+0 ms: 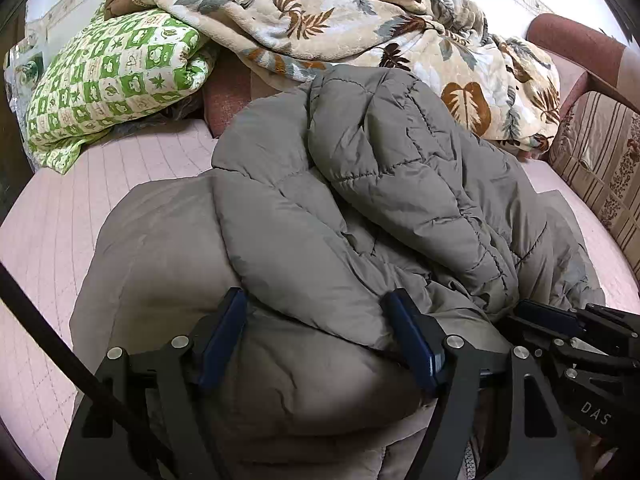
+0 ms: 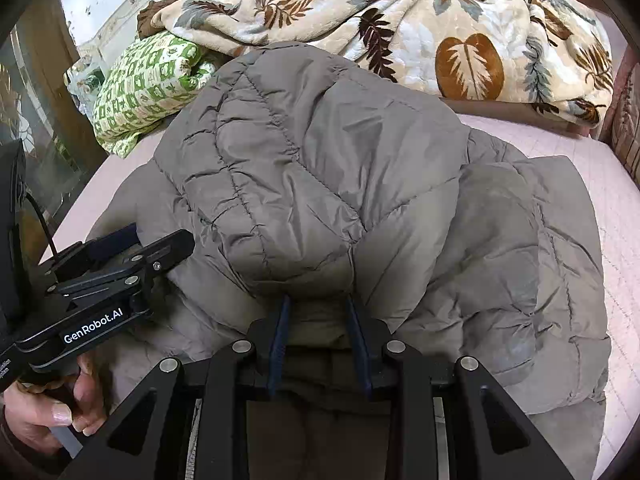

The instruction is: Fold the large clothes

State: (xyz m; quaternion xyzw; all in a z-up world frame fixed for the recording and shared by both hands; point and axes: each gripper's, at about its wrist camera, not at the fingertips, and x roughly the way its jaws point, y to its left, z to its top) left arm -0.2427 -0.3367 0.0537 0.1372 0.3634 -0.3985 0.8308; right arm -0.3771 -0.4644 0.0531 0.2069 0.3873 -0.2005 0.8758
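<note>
A grey quilted puffer jacket lies bunched on a pink bed sheet. My left gripper stands wide, and a thick puffy fold at the jacket's near edge fills the gap and presses against both blue pads. In the right wrist view the jacket is doubled over, and my right gripper is shut on a narrower fold at its near edge. The left gripper shows at the left of that view, held by a person's hand. The right gripper enters the left wrist view from the lower right.
A leaf-patterned blanket is heaped along the back of the bed. A green-and-white checked quilt lies at the back left. A striped cushion lines the right side. Bare pink sheet shows on both sides of the jacket.
</note>
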